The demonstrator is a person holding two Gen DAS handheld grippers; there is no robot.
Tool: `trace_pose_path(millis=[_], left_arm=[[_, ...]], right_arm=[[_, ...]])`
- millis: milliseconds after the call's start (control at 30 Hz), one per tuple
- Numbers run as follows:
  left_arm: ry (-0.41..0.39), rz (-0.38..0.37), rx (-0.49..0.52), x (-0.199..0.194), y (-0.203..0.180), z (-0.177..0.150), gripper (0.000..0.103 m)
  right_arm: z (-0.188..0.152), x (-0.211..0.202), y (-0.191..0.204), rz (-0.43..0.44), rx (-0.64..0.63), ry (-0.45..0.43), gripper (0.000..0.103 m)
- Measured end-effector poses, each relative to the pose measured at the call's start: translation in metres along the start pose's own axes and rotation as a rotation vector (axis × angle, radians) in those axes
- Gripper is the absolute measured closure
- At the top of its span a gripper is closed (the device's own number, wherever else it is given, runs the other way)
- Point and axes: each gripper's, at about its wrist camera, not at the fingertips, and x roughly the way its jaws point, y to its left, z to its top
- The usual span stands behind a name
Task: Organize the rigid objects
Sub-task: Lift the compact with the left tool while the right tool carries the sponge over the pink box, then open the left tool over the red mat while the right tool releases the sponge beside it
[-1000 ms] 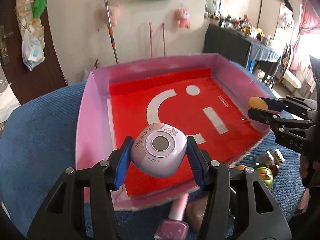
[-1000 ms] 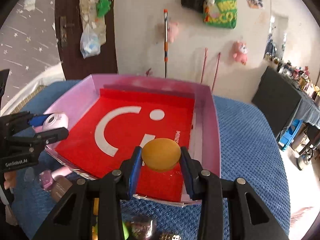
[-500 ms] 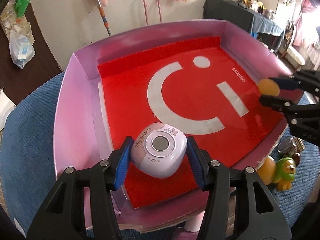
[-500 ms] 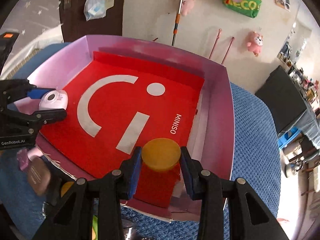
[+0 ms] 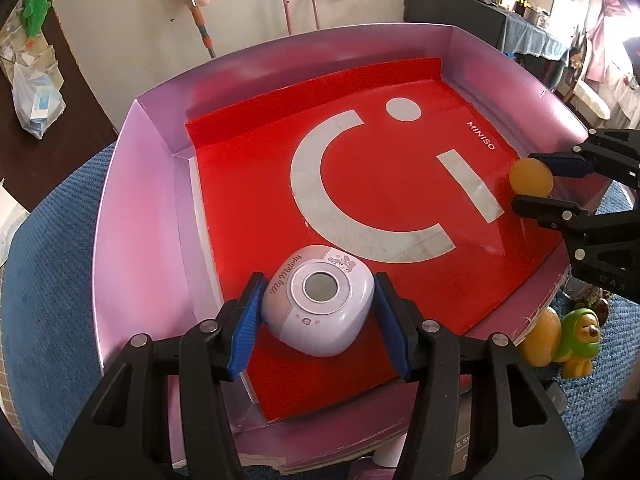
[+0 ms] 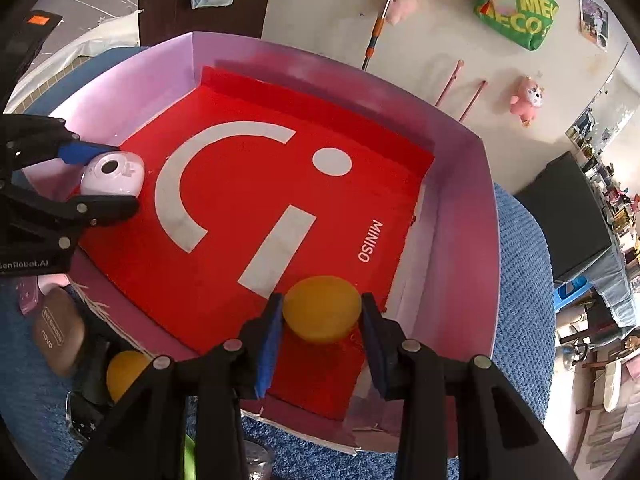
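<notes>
Placement is the step I have in hand. My left gripper (image 5: 318, 312) clamps the lilac camera toy (image 5: 318, 306) low over the pink tray (image 5: 136, 216)'s near-left corner; my right gripper (image 6: 322, 326) pinches the yellow disc (image 6: 322, 314) at the near-right. Next, I judge, calls for touching down before releasing.

Your two wrist views, close above the pink tray (image 5: 132, 216), angled down from its near corners, sharing its red floor (image 6: 248, 240).
</notes>
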Motion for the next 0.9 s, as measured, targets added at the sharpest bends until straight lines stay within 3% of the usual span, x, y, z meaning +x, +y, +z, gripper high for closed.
trace_pose_path(millis=[567,900], left_arm=[[-0.018,0.001,0.011,-0.001,0.003,-0.003,0.050],[-0.101,-0.005,-0.010,-0.027,0.003,-0.004,0.037]], right_arm=[[0.003,0.004,-0.001,0.035,0.014,0.018,0.063],[0.002,-0.005,0.001,0.049,0.035,-0.011,0.052]])
